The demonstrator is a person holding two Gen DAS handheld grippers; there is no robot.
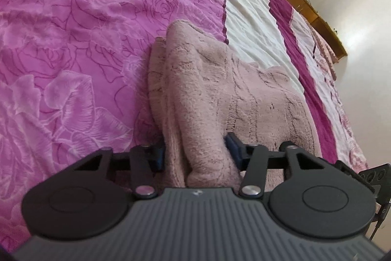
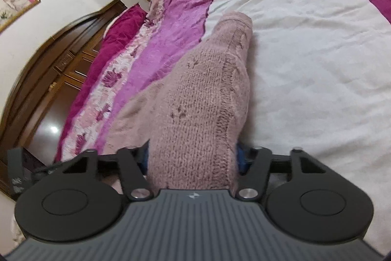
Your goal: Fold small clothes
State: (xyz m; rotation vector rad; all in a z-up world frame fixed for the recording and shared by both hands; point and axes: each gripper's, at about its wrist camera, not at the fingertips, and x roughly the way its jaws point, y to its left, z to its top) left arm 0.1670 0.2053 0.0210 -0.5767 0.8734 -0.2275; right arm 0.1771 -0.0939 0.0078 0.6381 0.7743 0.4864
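On the bed's pink and white cover lies a dusty-pink knitted sweater. At one side the left gripper is clenched on a bunched fold of it, while the right gripper pinches a thick fold at the other side, blue pads pressing into the wool.

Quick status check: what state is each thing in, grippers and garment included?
Left gripper: shut on a bunched fold of the sweater.
Right gripper: shut on another thick fold of it.
Pink knitted sweater: crumpled, partly folded, lying on the bedspread.
Bedspread: spread out, wrinkled.
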